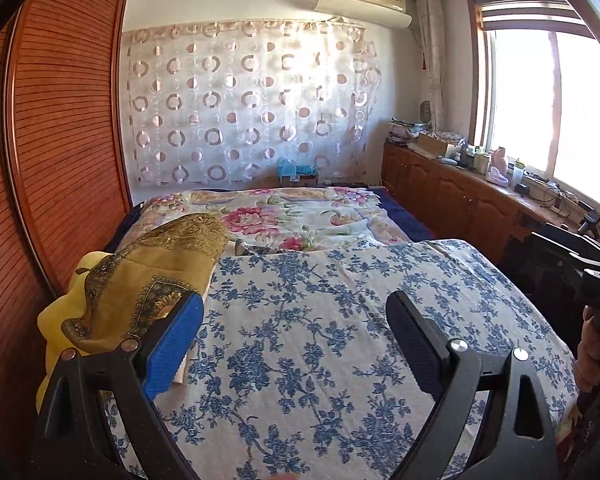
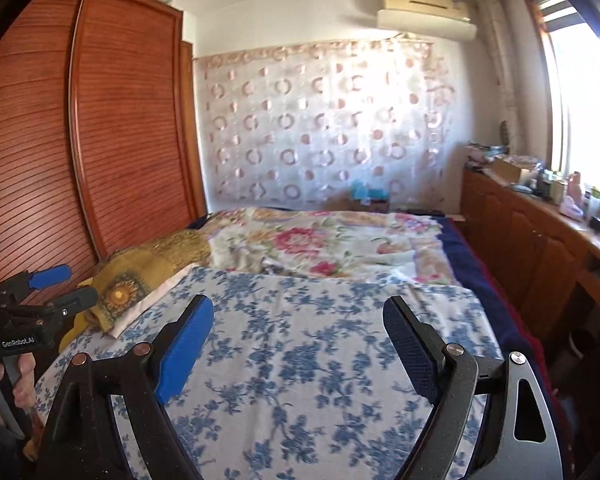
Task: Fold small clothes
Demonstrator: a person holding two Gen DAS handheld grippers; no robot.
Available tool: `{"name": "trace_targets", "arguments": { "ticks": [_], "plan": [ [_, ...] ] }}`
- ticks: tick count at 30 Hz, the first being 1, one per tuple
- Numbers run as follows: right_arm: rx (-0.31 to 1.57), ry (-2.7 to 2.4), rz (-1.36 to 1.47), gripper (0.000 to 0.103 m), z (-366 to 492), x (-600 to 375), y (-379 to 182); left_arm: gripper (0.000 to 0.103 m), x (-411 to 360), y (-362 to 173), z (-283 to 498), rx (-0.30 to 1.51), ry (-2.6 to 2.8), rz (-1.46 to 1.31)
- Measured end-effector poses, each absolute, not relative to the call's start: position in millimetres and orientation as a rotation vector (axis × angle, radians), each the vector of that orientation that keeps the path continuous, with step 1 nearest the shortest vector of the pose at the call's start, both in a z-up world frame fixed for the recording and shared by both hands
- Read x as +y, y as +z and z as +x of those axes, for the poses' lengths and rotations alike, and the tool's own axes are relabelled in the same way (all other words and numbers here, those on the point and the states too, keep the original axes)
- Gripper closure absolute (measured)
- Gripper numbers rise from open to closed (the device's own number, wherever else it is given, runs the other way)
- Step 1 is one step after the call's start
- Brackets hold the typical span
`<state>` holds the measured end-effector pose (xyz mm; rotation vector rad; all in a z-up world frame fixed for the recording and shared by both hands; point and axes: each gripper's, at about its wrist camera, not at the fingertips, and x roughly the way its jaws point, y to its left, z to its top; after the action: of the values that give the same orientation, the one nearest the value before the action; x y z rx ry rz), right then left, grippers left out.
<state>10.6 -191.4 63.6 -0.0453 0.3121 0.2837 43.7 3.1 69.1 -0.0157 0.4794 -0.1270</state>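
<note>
Cardboard box [image 1: 432, 142] of oddments on cabinet [image 1: 440, 184] beside window [image 1: 548, 104]

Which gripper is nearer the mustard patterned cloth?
Left. The left gripper hangs open right beside the mustard patterned cloth; the right gripper, also open, sits farther out over the blue floral sheet.

Spread fingers [image 2: 300, 344], blue-flowered sheet [image 2: 300, 380], wardrobe [image 2: 128, 128]

A louvred wooden wardrobe [image 1: 60, 128] is standing left of the bed [image 1: 404, 224], an air conditioner [image 1: 364, 4] is hanging above the circle-patterned curtain [image 1: 244, 104], and clutter is covering the window-side cabinet [image 1: 452, 188].
</note>
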Motion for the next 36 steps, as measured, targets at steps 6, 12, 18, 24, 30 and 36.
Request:
{"name": "trace_targets", "arguments": {
  "ticks": [6, 12, 18, 24, 30, 36],
  "plan": [
    [0.303, 0.256, -0.028, 0.015, 8, -187, 59, 0.010, -5, 73, 39, 0.470, -0.138, -0.012],
    [0.301, 0.250, -0.022, 0.015, 10, -181, 51, 0.010, -5, 74, 38, 0.467, -0.133, -0.010],
    [0.310, 0.251, -0.020, 0.015, 13, -187, 51, 0.010, -4, 75, 38, 0.465, -0.129, -0.009],
    [0.310, 0.253, -0.019, 0.015, 15, -191, 54, 0.010, -5, 76, 37, 0.465, -0.127, -0.008],
    [0.307, 0.253, -0.017, 0.015, 16, -195, 55, 0.010, -5, 76, 37, 0.464, -0.128, -0.008],
    [0.303, 0.252, -0.018, 0.015, 15, -198, 53, 0.010, -5, 75, 37, 0.464, -0.129, -0.009]
  ]
}}
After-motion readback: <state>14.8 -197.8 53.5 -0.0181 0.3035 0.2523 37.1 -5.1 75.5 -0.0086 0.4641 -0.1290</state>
